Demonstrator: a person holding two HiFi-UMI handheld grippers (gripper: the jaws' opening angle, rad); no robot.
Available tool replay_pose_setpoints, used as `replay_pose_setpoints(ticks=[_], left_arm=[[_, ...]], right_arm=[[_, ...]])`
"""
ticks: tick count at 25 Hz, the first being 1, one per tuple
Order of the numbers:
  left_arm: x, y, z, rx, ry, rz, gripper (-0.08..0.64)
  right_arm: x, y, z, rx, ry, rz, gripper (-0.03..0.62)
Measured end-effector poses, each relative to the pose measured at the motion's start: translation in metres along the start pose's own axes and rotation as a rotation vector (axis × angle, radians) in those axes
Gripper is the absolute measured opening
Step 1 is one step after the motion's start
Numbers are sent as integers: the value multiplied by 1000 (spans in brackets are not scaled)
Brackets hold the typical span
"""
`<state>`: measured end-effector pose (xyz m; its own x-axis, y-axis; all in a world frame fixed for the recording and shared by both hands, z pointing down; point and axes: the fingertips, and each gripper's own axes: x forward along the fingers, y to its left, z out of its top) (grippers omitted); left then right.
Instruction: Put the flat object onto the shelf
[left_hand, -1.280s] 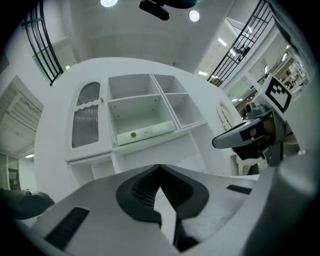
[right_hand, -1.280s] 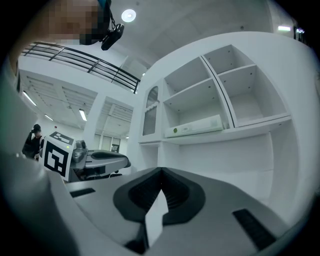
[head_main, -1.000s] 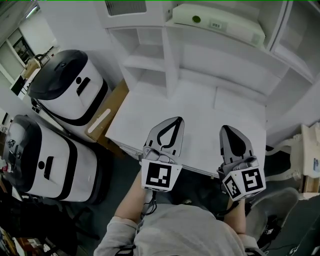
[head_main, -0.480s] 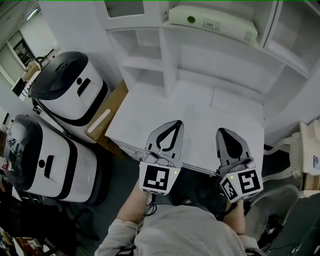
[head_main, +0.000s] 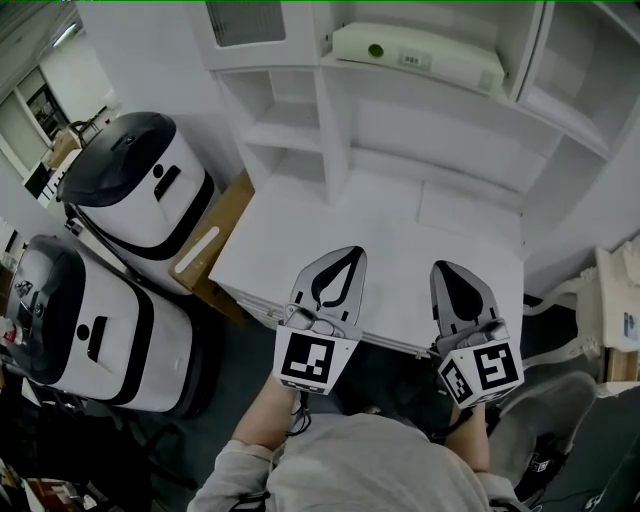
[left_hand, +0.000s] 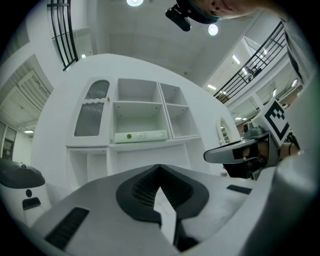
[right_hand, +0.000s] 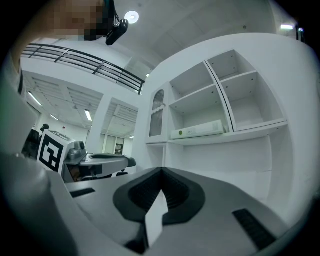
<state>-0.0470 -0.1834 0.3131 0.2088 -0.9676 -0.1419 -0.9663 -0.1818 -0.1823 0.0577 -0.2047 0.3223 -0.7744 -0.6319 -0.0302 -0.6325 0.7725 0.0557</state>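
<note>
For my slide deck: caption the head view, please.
Left tongs and right tongs shut, empty, at the white desk; flat box on the shelf.

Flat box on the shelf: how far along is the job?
Done: the pale green flat box with a green dot lies on a board of the white shelf. In hand: nothing; the left hand-held gripper and right hand-held gripper are both shut and empty, over the white desk near its front edge. Left: nothing that shows, so the job looks finished.
</note>
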Motion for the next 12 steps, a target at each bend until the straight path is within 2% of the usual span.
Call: replay_pose_setpoints(ticks=[5,12], left_arm=[[-3,0,-3,-1,32,-9,14],[0,1,0,-39,-1,-18,14]], right_arm=[[1,2,1,-1,-3,-2,9],[2,0,1,0,-2,-9,9]])
